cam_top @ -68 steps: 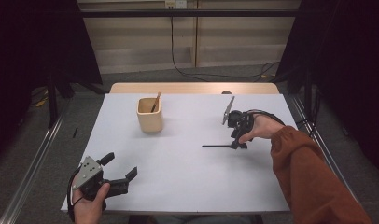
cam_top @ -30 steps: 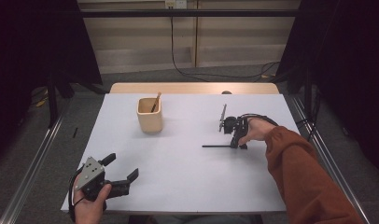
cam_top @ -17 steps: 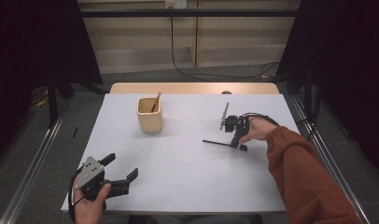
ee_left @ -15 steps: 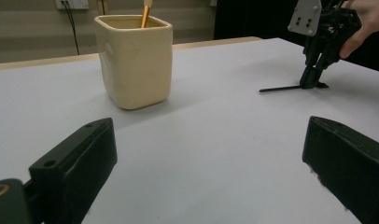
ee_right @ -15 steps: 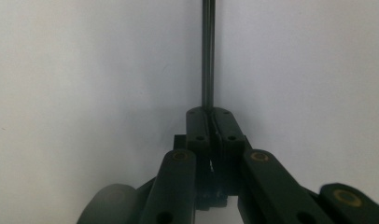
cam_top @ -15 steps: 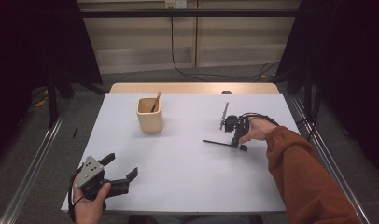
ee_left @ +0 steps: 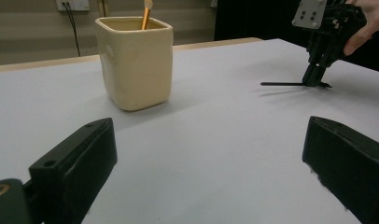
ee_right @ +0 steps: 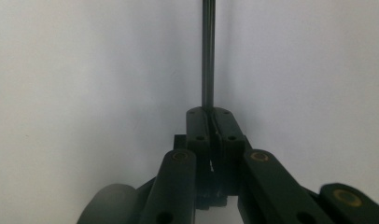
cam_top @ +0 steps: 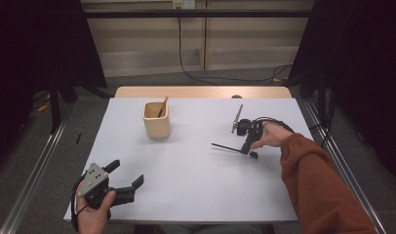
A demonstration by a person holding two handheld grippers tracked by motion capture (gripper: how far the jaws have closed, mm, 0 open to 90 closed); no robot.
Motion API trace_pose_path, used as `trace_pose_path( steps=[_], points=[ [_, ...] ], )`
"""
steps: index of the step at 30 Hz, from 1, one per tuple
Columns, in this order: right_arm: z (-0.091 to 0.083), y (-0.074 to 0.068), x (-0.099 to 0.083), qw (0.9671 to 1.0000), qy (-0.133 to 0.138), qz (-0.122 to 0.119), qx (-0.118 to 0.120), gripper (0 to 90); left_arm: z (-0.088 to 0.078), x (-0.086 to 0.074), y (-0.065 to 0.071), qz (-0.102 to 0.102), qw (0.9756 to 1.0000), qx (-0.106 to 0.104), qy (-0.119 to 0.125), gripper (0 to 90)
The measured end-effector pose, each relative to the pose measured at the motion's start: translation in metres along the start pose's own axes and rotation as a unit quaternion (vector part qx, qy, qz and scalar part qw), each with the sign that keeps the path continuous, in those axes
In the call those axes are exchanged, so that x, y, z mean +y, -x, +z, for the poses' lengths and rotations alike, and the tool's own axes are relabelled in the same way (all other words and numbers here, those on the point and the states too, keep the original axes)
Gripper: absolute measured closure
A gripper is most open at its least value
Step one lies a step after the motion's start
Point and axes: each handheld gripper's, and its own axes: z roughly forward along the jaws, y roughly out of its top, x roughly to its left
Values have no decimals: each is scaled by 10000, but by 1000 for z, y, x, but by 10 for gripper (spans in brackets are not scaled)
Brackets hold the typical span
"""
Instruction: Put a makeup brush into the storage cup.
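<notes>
Table, white top. Cream cup stands toward its far side, wooden stick inside. Left gripper rests near the cup's front-left, jaws spread wide, nothing between them. Right gripper, right of the cup, points down, jaws clamped on a thin black rod lying just off the tabletop.

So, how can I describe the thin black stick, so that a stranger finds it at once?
Look at the white table, on its right side, opposite the beige cup. There the right gripper pinches a thin black stick, the only long dark rod lying low over the table.
</notes>
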Motion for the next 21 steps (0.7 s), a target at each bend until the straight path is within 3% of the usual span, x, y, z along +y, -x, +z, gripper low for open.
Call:
trace_pose_path(
  steps=[11, 21],
  points=[
    [-17, -3, -8, 9985, 514, 138, -120, 859, -1, 0, 0, -22, 10000, 1, 39, 30],
    [-22, -7, -21, 9939, 1039, 322, -170, 859, -1, 0, 0, -21, 10000, 11, 46, 30]
  ],
)
